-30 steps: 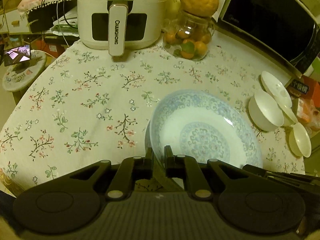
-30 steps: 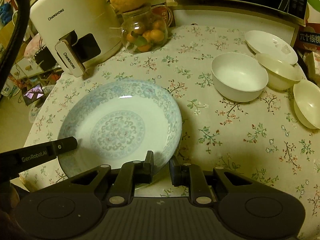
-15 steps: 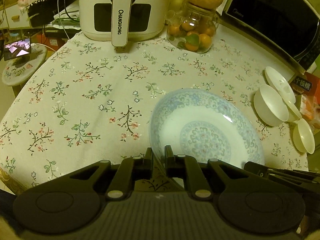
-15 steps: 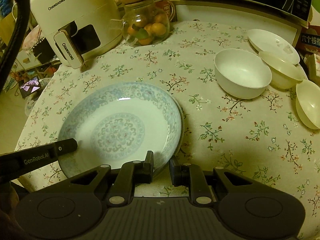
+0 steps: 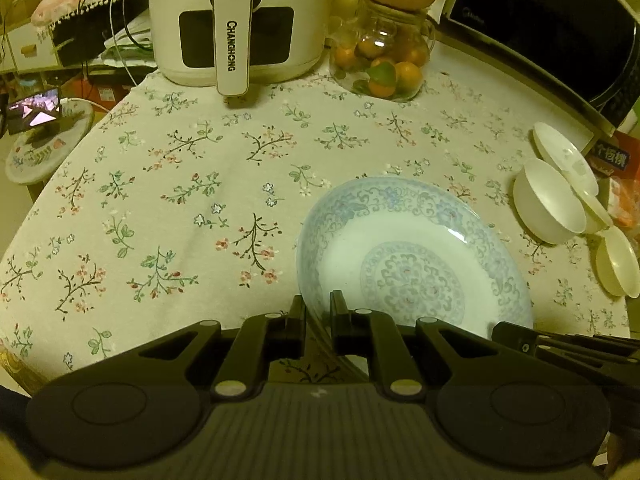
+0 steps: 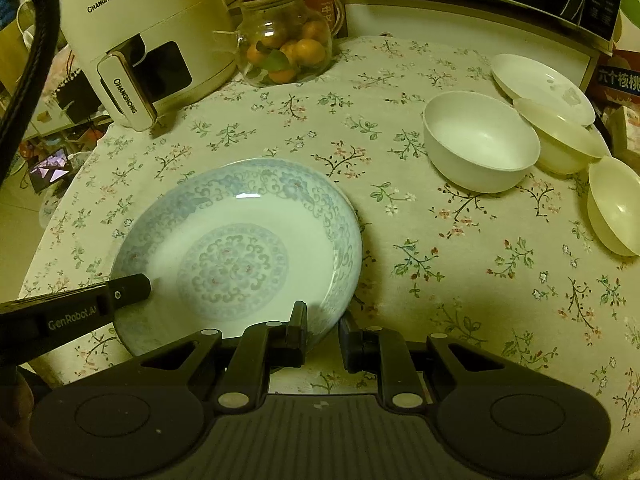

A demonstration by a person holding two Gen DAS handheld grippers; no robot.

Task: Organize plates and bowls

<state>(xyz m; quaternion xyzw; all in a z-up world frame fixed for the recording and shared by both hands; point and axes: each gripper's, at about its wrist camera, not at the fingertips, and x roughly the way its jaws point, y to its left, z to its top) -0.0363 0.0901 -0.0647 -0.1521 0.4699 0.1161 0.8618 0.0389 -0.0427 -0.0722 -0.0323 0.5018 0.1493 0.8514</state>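
A large blue-patterned plate [image 5: 412, 256] [image 6: 240, 248] is held at its near rim by both grippers. My left gripper [image 5: 318, 308] is shut on the plate's left rim, and one of its fingers [image 6: 120, 292] shows in the right wrist view. My right gripper [image 6: 323, 326] is shut on the plate's near right rim. A shadow lies on the cloth under the plate's right side. At the right stand a white bowl [image 6: 480, 144] [image 5: 548, 208], a flat white plate [image 6: 542, 86] and two cream bowls [image 6: 560, 144] [image 6: 616, 204].
A white air fryer [image 5: 236, 20] and a glass jar of oranges [image 5: 384, 60] stand at the back of the flowered tablecloth [image 5: 180, 184]. A microwave [image 5: 560, 32] fills the back right. The table's rounded edge drops off at the left.
Both grippers keep their hold on the blue plate. The table behind has shifted only slightly in both views.
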